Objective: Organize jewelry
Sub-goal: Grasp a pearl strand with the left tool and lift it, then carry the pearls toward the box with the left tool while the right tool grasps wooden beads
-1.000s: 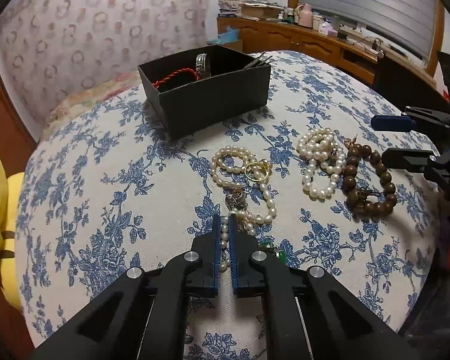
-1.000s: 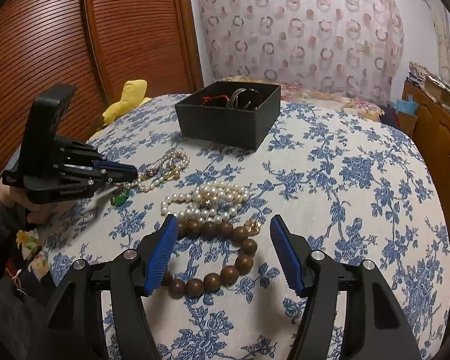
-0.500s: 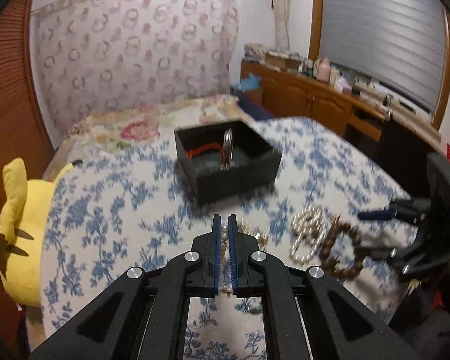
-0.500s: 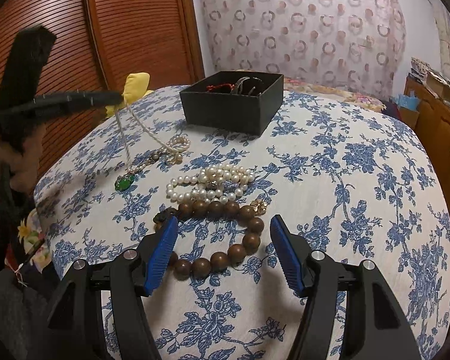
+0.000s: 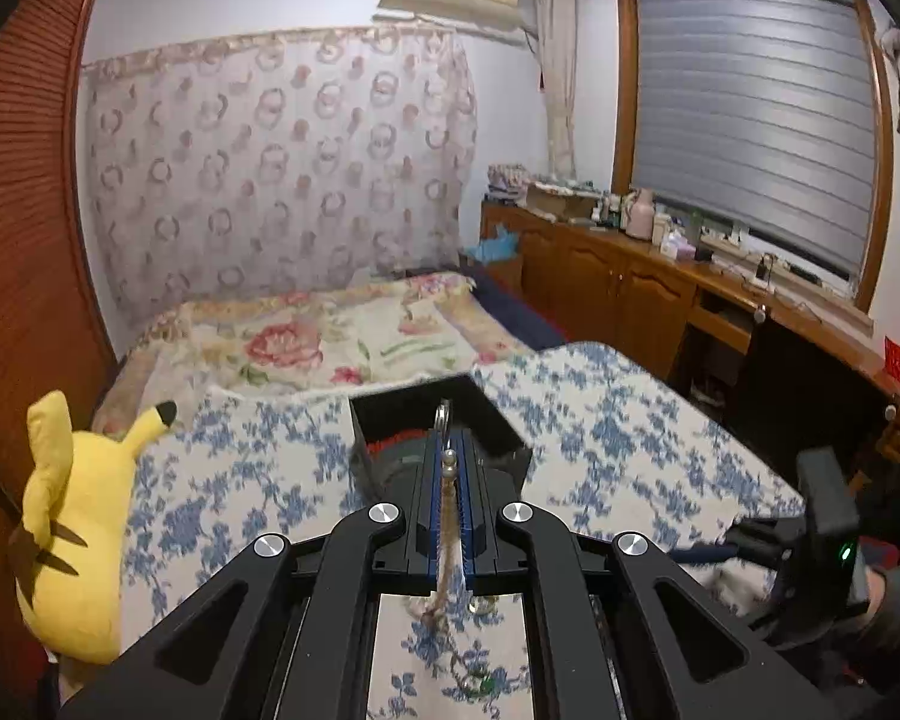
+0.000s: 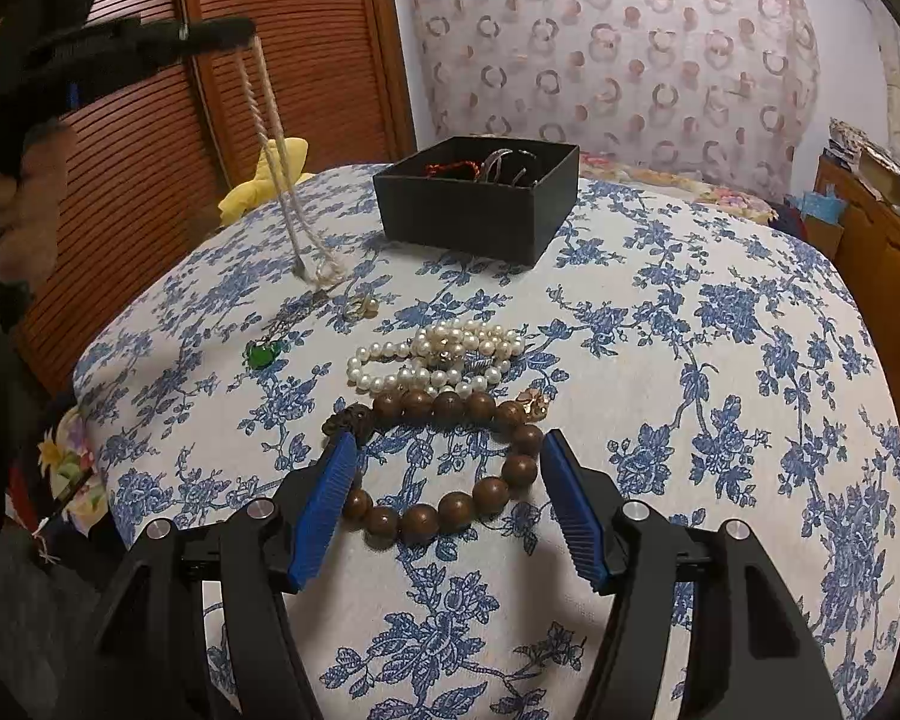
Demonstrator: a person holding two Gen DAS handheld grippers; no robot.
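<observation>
One black box [image 6: 477, 204], one wooden-bead bracelet [image 6: 450, 468], one heap of loose pearls [image 6: 444, 357], one green pendant [image 6: 263, 353] on the floral cloth [image 6: 690, 360]. Left gripper [image 5: 448, 468] clenched on a pale pearl necklace [image 6: 276, 150], two strands hanging, lower end touching the cloth near the box. Right gripper [image 6: 450, 504] released, jaws apart either side of the bracelet.

Home bedroom: floral-quilted bed [image 5: 330, 342], curtain [image 5: 270, 168], plush toy [image 5: 66, 516].
</observation>
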